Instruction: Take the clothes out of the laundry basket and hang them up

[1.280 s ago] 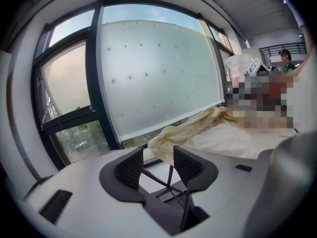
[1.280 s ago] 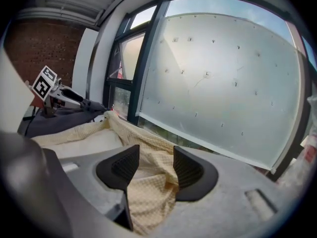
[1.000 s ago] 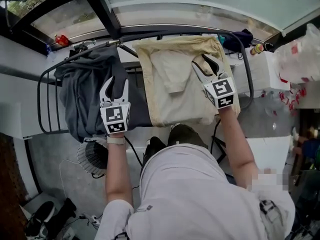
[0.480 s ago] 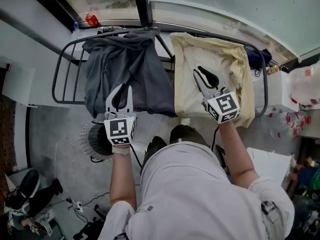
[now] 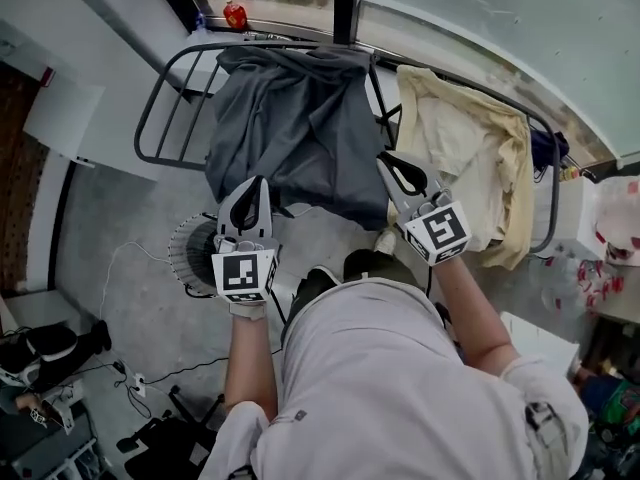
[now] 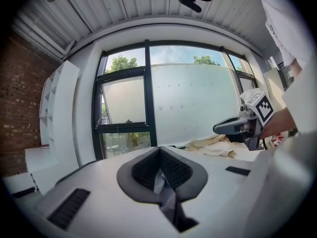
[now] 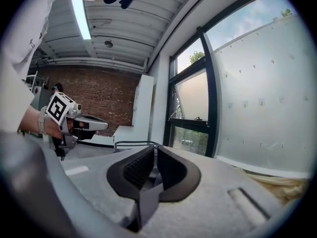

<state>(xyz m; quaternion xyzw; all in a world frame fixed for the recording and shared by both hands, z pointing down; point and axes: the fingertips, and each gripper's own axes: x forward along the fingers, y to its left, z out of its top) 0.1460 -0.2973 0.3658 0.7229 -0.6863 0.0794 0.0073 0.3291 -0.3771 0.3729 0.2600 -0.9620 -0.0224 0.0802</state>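
Our left gripper (image 5: 254, 186) and right gripper (image 5: 388, 162), jaws just closed and empty, face the grey cloth (image 5: 295, 118) ahead; right is nearer.

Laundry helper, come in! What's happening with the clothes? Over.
Left gripper and right gripper: fingers just closed, both empty. Grey garment and cream garment draped over the drying rack. Nothing in the way.

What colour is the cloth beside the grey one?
The cloth is pale yellow; the head view shows it best.
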